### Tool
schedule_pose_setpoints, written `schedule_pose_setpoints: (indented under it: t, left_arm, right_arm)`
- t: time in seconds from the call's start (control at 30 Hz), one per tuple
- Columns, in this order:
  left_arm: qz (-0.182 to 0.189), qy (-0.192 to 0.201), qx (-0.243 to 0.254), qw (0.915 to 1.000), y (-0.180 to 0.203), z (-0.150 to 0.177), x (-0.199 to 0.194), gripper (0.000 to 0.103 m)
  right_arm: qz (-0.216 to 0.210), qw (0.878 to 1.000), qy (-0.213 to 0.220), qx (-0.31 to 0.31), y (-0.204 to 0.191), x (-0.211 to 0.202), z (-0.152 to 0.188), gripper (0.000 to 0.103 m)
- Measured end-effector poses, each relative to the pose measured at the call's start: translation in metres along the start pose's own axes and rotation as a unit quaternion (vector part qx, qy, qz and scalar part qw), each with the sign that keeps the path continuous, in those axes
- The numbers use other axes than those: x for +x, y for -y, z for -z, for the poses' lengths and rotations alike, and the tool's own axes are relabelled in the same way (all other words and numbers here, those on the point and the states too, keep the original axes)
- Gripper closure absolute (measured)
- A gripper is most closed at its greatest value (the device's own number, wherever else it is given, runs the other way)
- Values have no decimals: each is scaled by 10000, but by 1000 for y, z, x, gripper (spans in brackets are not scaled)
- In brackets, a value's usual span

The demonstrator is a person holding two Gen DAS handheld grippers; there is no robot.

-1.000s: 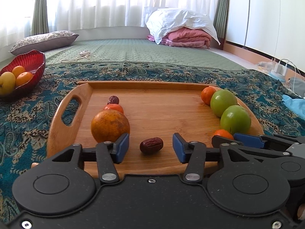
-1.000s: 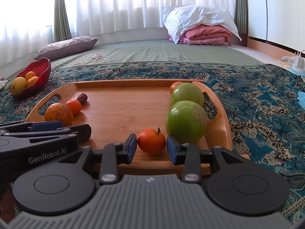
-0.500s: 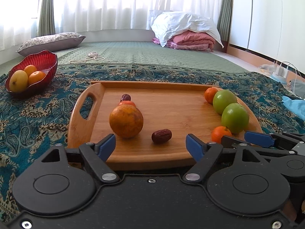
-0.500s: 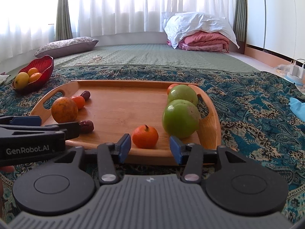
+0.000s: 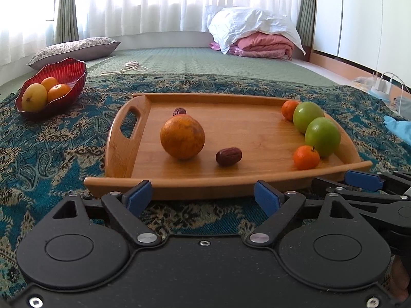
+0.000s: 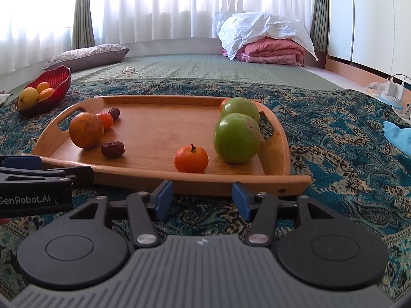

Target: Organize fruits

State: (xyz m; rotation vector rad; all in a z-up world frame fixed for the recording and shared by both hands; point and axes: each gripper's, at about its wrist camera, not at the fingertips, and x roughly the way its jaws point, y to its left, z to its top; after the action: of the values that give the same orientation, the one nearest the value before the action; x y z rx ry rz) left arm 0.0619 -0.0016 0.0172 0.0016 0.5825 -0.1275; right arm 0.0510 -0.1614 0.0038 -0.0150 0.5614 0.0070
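A wooden tray (image 5: 251, 179) (image 6: 143, 174) lies on the patterned cloth. On its left stand a big orange (image 5: 182, 137) (image 6: 86, 133), a small tangerine (image 6: 105, 120) and two dark dates (image 5: 228, 156) (image 6: 112, 148). On its right sit two green apples (image 5: 322, 136) (image 6: 236, 138) and a tangerine (image 5: 306, 157) (image 6: 191, 159). My left gripper (image 5: 203, 199) hangs before the tray's near edge, jaws opening, nothing between them. My right gripper (image 6: 201, 200) is also before that edge, jaws opening and empty.
A red bowl (image 5: 74, 73) (image 6: 63, 77) with a yellow fruit and oranges sits at the far left on the cloth. Beyond lie a pillow (image 5: 74, 50), a cord (image 5: 131, 66) and folded bedding (image 5: 257, 36). A light blue cloth (image 6: 398, 136) lies at right.
Both grippers drew back from the tray and opened. The left one left the date lying on the tray; the right one left the tangerine beside the near apple.
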Motion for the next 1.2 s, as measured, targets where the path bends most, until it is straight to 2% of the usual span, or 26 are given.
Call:
schedule_pose_setpoints:
  t: [0.43, 0.73, 1.2]
  left_arm:
    - [-201, -275, 75, 9994, -4, 11, 15, 13]
    - [-297, -401, 98, 9987, -4, 13, 24, 1]
    - [-257, -345, 29, 9991, -7, 17, 26, 0]
  right_arm:
    - [129, 9997, -175, -102, -3, 8, 11, 29]
    - [189, 9995, -181, -165, -5, 12, 14, 23]
    - [235, 9991, -180, -304, -8, 15, 17, 20]
